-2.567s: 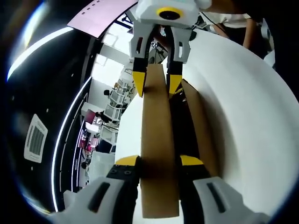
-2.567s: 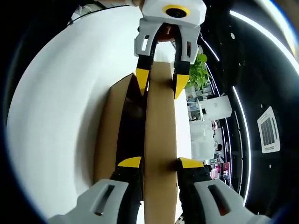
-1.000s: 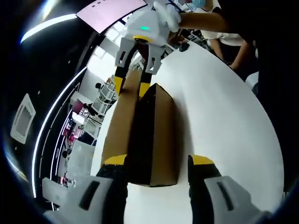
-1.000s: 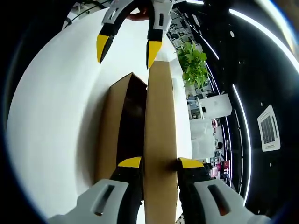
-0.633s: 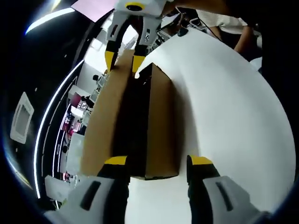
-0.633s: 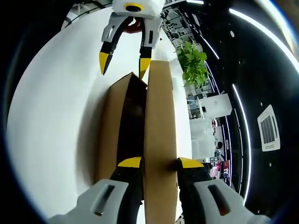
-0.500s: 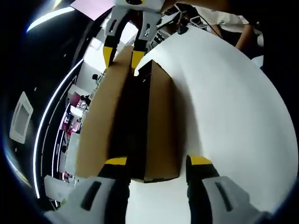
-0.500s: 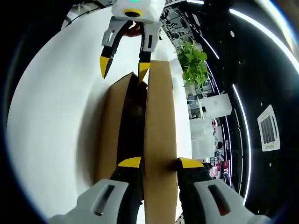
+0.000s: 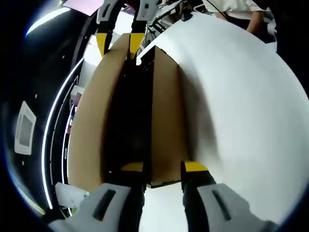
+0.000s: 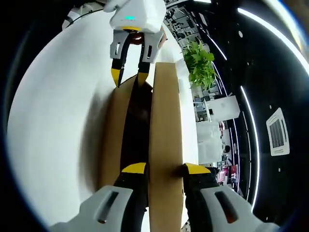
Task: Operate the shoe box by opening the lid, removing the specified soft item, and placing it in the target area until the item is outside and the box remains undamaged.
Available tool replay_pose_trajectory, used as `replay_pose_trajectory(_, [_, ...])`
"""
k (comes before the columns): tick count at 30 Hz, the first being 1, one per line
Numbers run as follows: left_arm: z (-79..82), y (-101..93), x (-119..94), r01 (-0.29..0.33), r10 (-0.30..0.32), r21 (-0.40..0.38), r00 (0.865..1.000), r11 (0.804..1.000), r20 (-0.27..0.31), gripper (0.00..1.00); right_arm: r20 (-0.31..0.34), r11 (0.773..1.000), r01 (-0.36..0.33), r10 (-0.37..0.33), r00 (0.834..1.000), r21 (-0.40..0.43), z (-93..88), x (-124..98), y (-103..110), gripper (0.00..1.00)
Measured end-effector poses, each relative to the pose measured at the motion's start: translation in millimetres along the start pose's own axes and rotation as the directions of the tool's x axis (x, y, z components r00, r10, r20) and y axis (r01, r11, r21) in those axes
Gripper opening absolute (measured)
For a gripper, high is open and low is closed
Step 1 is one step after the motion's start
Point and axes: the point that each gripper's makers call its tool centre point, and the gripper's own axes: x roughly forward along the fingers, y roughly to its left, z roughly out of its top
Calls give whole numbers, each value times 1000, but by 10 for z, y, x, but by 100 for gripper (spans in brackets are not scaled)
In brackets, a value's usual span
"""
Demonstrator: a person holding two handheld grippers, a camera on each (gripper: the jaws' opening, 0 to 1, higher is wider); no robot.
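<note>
Your shoe box [image 10: 113, 140] sits on a white round table [image 10: 53, 111], with wide bare tabletop along its outer side and the table's curved edge well clear of it. On the lid side the tabletop ends close by, with a potted plant [image 10: 205, 72] and office furniture beyond. The box's long axis runs straight away from both of your grippers, one at each short end, facing each other.

The lid [image 10: 165, 145] stands raised on edge along one long side, and the dark interior gapes between it and the cardboard wall. You cannot make out any item inside; it is too dark.

Your right gripper [image 10: 161, 169] has its yellow-tipped jaws pressed against both faces of the lid's near end, clamped on it. Your left gripper [image 9: 163, 167] reaches in at the opposite end; its jaws straddle the near corner of the box's side wall [image 9: 166, 121], close on either face, though whether they actually pinch it you cannot tell. In the right gripper view it points down at the far end, jaws narrowly parted.
</note>
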Motion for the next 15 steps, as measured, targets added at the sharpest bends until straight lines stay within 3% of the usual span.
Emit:
replay_pose_trajectory(3, [39,9,48,9,-8,-38,1000,999,26,29,-8,1000,-4,4,1000,-7,1,0,9,28])
replay_pose_trajectory(6, [-37,54,116,-8,8,-30,1000,1000,5,29,-12,1000,-5,5,1000,-6,-5,0,7,28])
replay_pose_trajectory(15, [0,6,129,41,-39,-63,999,997,28,24,-20,1000,-10,9,1000,-11,-18,1,-4,28])
